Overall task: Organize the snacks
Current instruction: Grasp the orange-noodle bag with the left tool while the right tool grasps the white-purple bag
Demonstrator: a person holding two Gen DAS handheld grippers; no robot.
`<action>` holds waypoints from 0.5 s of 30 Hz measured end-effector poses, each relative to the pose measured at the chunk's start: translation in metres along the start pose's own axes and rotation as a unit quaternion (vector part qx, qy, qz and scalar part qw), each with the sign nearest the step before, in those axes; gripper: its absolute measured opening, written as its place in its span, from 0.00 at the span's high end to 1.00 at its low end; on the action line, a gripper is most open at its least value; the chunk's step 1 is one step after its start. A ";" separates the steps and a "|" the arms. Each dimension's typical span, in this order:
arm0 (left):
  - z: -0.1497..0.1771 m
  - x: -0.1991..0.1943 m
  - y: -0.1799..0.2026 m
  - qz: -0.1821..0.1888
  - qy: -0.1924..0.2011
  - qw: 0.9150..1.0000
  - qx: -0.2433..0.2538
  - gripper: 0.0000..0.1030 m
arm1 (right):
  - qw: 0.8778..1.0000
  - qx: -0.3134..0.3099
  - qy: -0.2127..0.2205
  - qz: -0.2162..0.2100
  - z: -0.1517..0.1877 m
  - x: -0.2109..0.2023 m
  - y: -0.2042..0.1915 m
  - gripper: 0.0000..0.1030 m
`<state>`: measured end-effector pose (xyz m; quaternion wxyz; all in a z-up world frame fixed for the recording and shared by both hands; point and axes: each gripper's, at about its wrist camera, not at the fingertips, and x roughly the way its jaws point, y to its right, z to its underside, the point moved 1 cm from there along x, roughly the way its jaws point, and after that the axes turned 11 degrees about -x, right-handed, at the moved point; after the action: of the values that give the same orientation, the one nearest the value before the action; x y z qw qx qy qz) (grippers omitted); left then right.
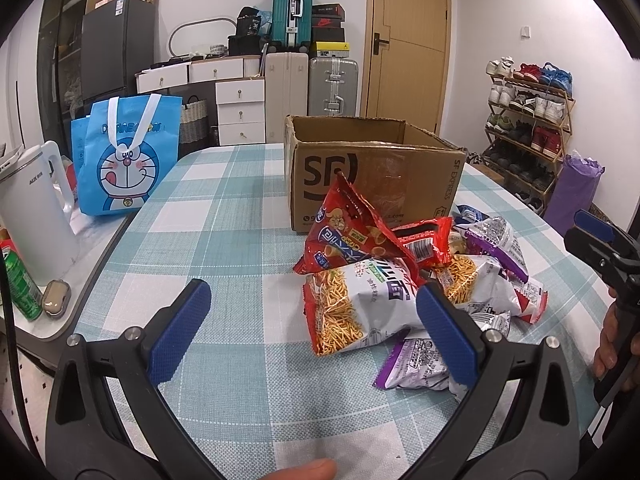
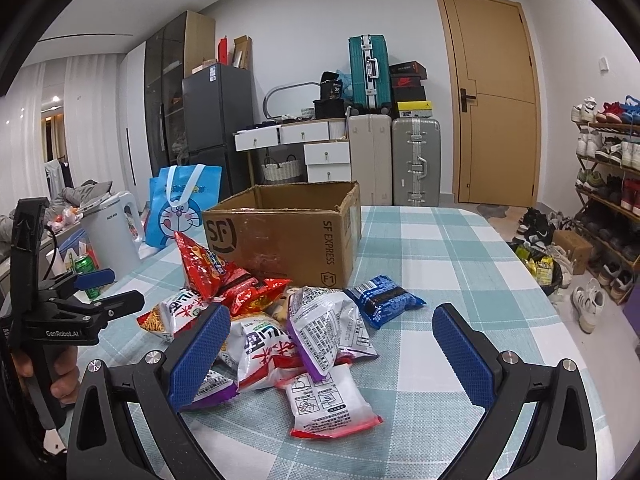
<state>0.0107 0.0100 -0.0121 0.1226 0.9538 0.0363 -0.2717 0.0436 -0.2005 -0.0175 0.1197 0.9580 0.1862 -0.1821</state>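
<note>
Checked tablecloth (image 1: 224, 216) covers the table; 1 blue cartoon bag (image 1: 124, 156) at left, open cardboard box (image 1: 372, 176) mid-table, snack packets (image 2: 280, 328) heaped before it. Left gripper (image 1: 312, 332) and right gripper (image 2: 332, 348) hover wide open, empty.
</note>
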 end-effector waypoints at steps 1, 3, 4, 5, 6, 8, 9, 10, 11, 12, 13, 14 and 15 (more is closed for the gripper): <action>0.000 0.001 0.000 -0.002 -0.002 1.000 0.001 0.01 | 1.000 0.001 -0.004 0.000 0.000 0.002 0.001 0.00; 0.001 0.002 -0.001 -0.001 -0.006 1.000 0.003 0.01 | 1.000 0.005 -0.013 0.000 0.000 0.006 0.002 0.00; 0.000 0.003 0.002 -0.002 -0.007 1.000 0.004 0.01 | 1.000 0.007 -0.019 0.000 0.000 0.008 0.003 0.00; 0.000 0.003 0.003 -0.002 -0.008 1.000 0.004 0.01 | 1.000 0.007 -0.028 -0.001 0.001 0.011 0.003 0.00; 0.000 0.003 0.003 -0.001 -0.009 1.000 0.004 0.01 | 0.999 0.007 -0.039 -0.002 0.002 0.014 0.004 0.00; 0.000 0.003 0.003 -0.001 -0.011 1.000 0.002 0.01 | 0.998 0.010 -0.056 -0.005 0.003 0.020 0.005 0.00; -0.001 0.004 0.003 0.001 -0.015 1.000 0.000 0.01 | 0.998 0.011 -0.061 -0.007 0.004 0.022 0.007 0.00; -0.001 0.006 0.003 0.003 -0.023 1.000 -0.003 0.01 | 0.998 0.013 -0.066 -0.012 0.005 0.024 0.008 0.00; -0.001 0.008 0.003 0.004 -0.030 1.000 -0.004 0.01 | 0.997 0.016 -0.070 -0.016 0.006 0.027 0.009 0.00; -0.001 0.010 0.003 0.005 -0.037 0.999 -0.003 0.01 | 0.997 0.018 -0.076 -0.020 0.007 0.029 0.009 0.00; -0.002 0.013 0.005 0.003 -0.043 0.999 -0.002 0.01 | 0.996 0.020 -0.082 -0.023 0.008 0.033 0.010 0.00; -0.003 0.016 0.005 0.002 -0.048 0.999 -0.001 0.01 | 0.996 0.022 -0.088 -0.026 0.008 0.035 0.010 0.00; -0.003 0.018 0.006 0.003 -0.055 0.998 -0.002 0.01 | 0.995 0.022 -0.093 -0.027 0.008 0.038 0.009 0.00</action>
<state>0.0286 0.0050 -0.0176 0.1266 0.9374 0.0274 -0.3233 0.0777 -0.1993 -0.0388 0.1101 0.9339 0.1963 -0.2777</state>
